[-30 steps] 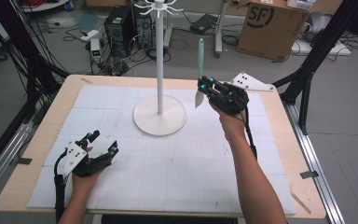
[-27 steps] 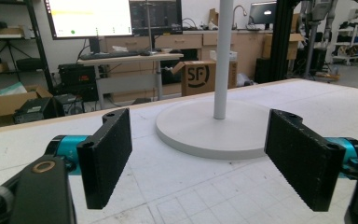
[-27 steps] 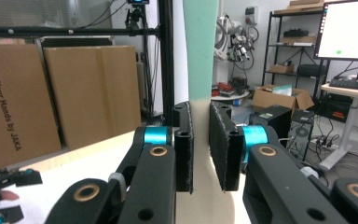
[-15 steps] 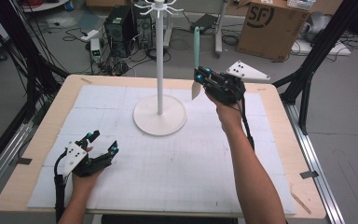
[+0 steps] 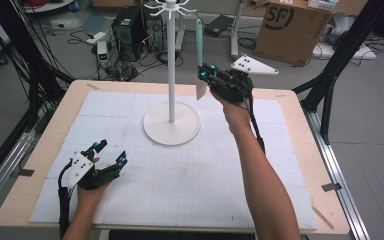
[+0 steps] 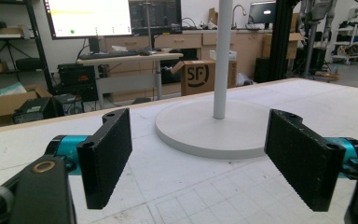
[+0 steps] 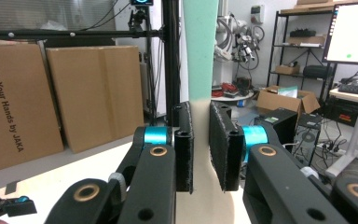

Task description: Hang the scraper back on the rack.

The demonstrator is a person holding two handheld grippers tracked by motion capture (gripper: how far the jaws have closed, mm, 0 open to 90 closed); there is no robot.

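Note:
A long utensil with a pale green handle [image 5: 199, 42] and a cream lower end stands upright in my right gripper [image 5: 203, 76], which is shut on it in the air to the right of the white stand's pole [image 5: 170, 65]. In the right gripper view the pads [image 7: 223, 144] press on the utensil [image 7: 199, 46] where green meets cream. The stand has a round base [image 5: 171, 127] and a crown of hooks [image 5: 170, 6] at its top. My left gripper [image 5: 109, 152] rests open on the mat at the front left, nothing between its jaws [image 6: 198, 154], facing the stand [image 6: 223, 56].
A white gridded mat [image 5: 195, 180] covers the wooden table [image 5: 300, 150]. Behind the table stand a cardboard box [image 5: 290, 27], a computer case [image 5: 130, 27] and loose cables on the floor. Black frame posts [image 5: 330, 85] flank the table's sides.
My right gripper has risen and moved farther back with the utensil, the green handle now higher beside the pole. The left gripper has stayed where it was.

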